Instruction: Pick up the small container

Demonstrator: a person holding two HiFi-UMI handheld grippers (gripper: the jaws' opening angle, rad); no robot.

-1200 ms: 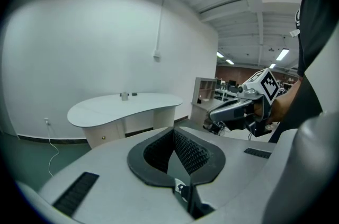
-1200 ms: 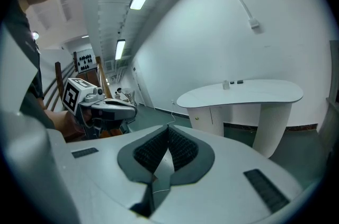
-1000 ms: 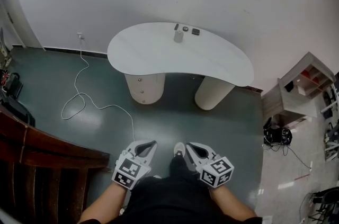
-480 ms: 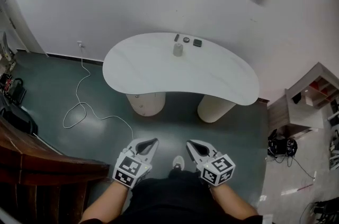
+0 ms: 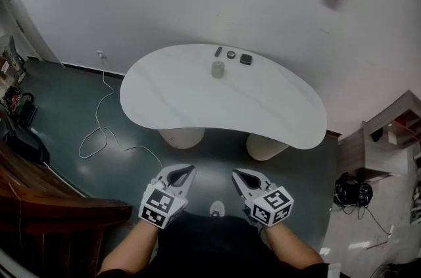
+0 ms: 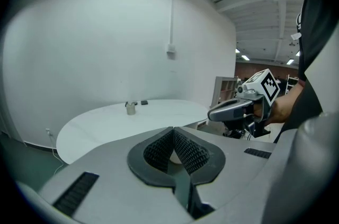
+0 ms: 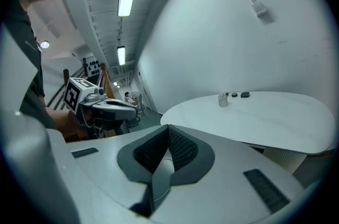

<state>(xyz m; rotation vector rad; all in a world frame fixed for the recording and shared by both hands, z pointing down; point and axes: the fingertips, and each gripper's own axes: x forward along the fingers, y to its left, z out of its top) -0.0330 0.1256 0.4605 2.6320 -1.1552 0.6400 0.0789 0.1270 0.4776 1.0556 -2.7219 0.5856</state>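
The container [image 5: 217,69] stands near the far edge of the white tabletop [image 5: 197,96] — well apart from the left hand-held gripper [image 5: 185,171] and right hand-held gripper [image 5: 237,174], both clenched, empty.

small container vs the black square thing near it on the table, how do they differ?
Colour: the small container is pale grey, while the black square piece is dark.
Shape: the small container stands upright and taller, while the black square piece lies flat and low.
Place: the small container sits further in on the table, while the black square piece lies nearer the wall-side edge.
Shared: both are small, rest on the white table, and nothing touches them.
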